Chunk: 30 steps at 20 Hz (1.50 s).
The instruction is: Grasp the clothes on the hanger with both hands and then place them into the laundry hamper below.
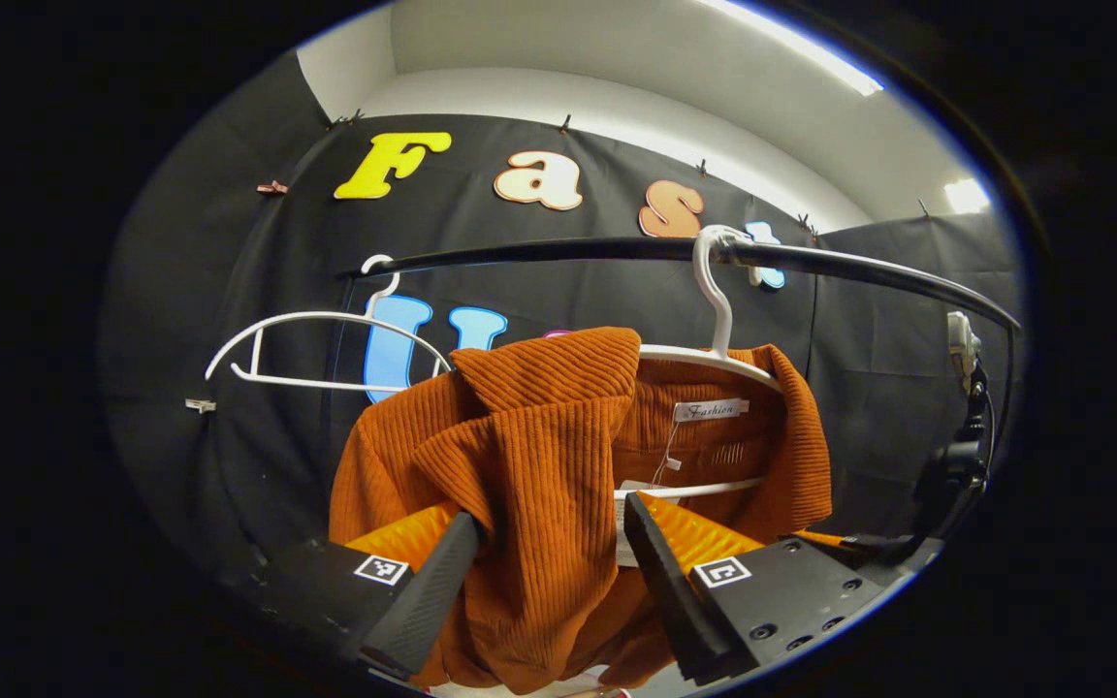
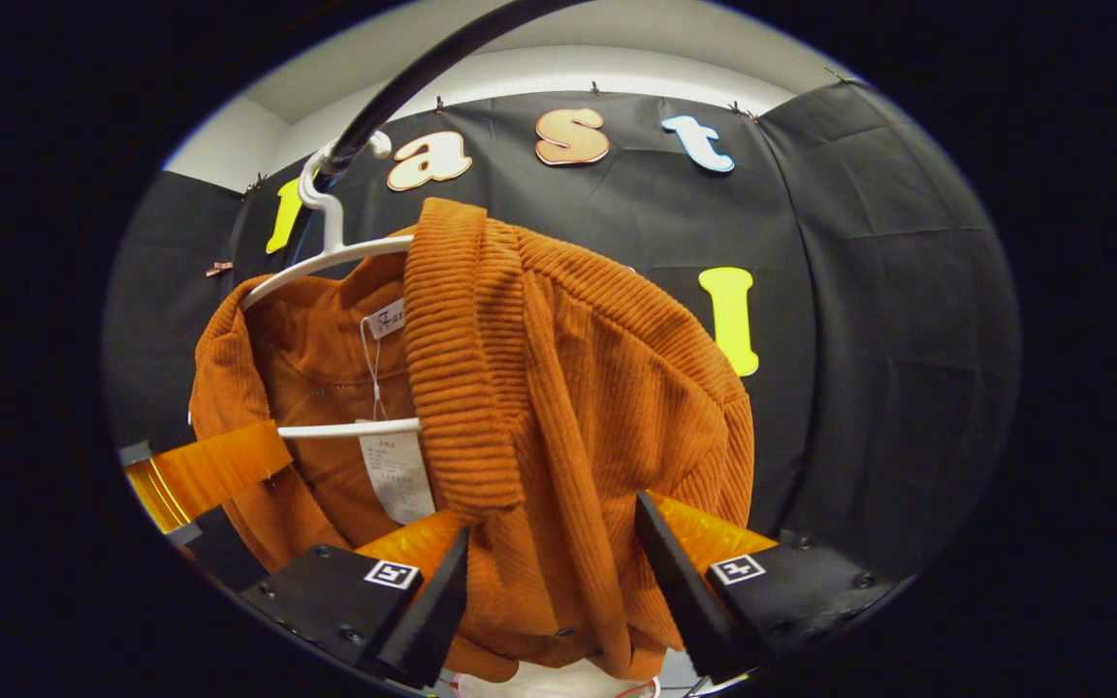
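An orange ribbed cardigan (image 1: 539, 456) hangs on a white hanger (image 1: 714, 291) from a black rail (image 1: 617, 250). In the left gripper view, my left gripper (image 1: 549, 572) stands open, and the cardigan's front panel hangs between its spread fingers. The right gripper view shows the same cardigan (image 2: 597, 388) on its hanger (image 2: 326, 257) from the other side. My right gripper (image 2: 554, 582) is open too, its fingers on either side of the lower front fabric. Paper tags (image 2: 398, 475) dangle inside the neck. Part of the left gripper (image 2: 200, 475) shows behind the cardigan at the left.
A second white hanger (image 1: 316, 349) hangs bare on the rail to the left of the cardigan. At the right end of the rail is a dark device with a cable (image 1: 956, 465). Something white (image 2: 539, 683) shows just below the hem.
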Each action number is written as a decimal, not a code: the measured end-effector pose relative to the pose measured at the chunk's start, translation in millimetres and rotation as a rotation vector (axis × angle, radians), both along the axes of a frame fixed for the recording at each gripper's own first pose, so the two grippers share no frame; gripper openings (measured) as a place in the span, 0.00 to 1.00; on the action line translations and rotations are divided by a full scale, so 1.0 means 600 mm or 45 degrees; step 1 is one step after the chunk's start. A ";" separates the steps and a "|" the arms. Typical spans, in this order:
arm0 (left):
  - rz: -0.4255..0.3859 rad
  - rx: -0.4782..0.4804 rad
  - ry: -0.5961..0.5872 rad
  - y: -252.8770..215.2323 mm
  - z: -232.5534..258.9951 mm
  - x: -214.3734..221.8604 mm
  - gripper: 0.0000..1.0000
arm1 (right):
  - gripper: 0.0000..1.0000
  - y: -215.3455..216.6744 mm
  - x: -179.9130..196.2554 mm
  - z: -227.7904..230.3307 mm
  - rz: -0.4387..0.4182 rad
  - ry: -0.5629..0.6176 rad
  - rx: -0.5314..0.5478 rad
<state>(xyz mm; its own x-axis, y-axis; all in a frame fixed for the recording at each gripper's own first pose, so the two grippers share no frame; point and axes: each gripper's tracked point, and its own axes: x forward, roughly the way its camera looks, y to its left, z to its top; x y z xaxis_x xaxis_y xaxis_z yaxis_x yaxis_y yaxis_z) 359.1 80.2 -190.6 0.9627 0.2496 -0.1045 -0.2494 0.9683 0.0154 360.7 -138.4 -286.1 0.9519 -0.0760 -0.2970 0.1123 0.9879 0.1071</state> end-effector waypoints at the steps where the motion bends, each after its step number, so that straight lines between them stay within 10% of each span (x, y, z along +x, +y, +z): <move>1: -0.002 -0.001 0.001 0.002 -0.002 0.004 0.90 | 0.92 0.000 0.009 -0.002 0.018 0.004 -0.015; 4: 0.049 -0.018 0.009 0.033 -0.003 0.004 0.69 | 0.45 -0.012 0.025 -0.001 0.066 -0.003 -0.074; 6: 0.096 -0.056 -0.011 0.057 0.004 0.002 0.31 | 0.14 -0.007 0.033 -0.001 0.155 -0.022 -0.054; 7: 0.094 -0.068 -0.009 0.053 0.003 0.006 0.11 | 0.14 -0.009 0.038 -0.004 0.180 -0.026 -0.018; 9: 0.117 -0.041 -0.001 0.061 0.007 0.002 0.08 | 0.14 -0.034 0.047 -0.008 0.205 -0.037 0.066; 23: 0.339 0.067 -0.072 0.139 0.120 -0.062 0.08 | 0.14 -0.174 0.098 0.150 0.151 -0.342 0.287; 30: 0.275 0.260 -0.154 0.135 0.195 -0.022 0.08 | 0.14 -0.191 0.155 0.220 0.184 -0.434 0.214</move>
